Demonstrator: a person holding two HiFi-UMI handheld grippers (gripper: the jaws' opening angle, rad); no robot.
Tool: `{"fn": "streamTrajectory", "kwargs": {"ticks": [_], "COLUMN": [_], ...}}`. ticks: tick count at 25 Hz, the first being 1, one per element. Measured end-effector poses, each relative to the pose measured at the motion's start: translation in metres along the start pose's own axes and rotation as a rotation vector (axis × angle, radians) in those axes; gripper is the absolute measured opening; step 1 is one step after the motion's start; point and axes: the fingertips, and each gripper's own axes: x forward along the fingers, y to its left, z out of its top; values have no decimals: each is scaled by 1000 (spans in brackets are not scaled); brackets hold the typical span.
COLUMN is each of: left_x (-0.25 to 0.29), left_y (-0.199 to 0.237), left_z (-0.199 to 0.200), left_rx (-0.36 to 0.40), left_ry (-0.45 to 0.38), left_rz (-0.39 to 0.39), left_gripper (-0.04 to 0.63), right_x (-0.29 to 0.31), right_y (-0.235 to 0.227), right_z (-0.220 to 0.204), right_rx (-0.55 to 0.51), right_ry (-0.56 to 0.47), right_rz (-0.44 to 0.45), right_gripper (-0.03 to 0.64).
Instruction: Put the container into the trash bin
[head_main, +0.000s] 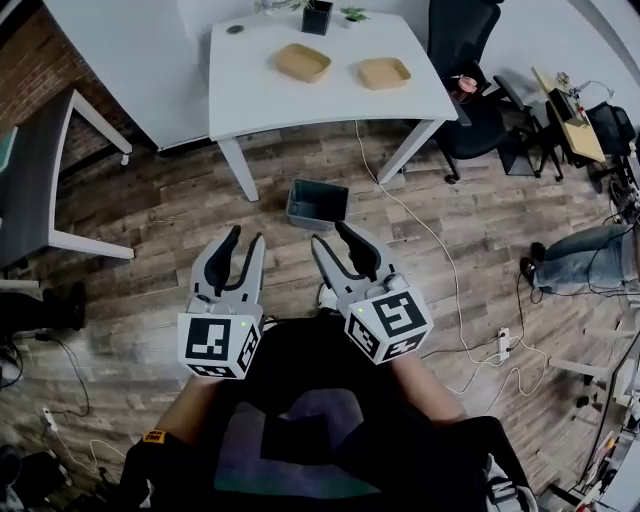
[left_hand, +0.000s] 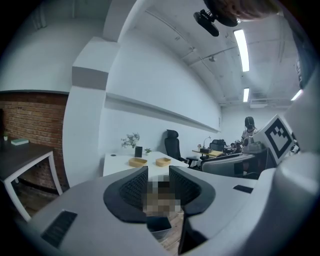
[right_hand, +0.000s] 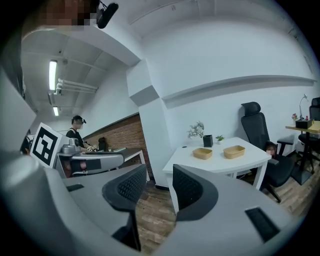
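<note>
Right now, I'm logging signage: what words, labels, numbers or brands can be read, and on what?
No words or numbers can be read.
On the left gripper, the marker cube: black-and-white square pattern, no letters.
On the right gripper, its cube: likewise a pattern only.
Small orange tag, low at the head view's left: too small to read.

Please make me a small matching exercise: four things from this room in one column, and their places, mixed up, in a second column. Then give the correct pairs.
1. trash bin
2. tan containers
3. plant pot
4. office chair

A. at the far edge of the white table
B. on the wooden floor, in front of the table
C. beside the table's right end
D. side by side on the tabletop

Pairs: 1-B, 2-D, 3-A, 4-C.
</note>
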Motion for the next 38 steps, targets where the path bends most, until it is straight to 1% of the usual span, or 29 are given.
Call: {"fn": "streamTrajectory", "kwargs": {"ticks": [9,15,19,23,29,33,38], "left_x": [45,70,87,100,132,165,220], "left_y": [-10,-26,-38,-41,-23,-5,34], "left_z": [12,20,21,20,24,22,24], "left_rx": [3,6,-1,4,-1,-6,-1], "left_ry": [19,24,29,43,53,66,84], "left_rz": [111,164,187,191,176,137,74], "left_gripper": [133,164,173,178,179,179,183], "right_x": [26,33,35,43,70,99,156], "right_y": [-58,-90,-114,-131,-151,-163,-180], "right_z": [14,22,27,25,22,21,22], "right_rx": [-22,-56,-84,-94,-94,-108,-128], "right_ry": [14,24,32,45,78,110,166], "right_rz": [91,143,159,160,142,120,88], "right_gripper": [207,213,213,213,212,212,209]}}
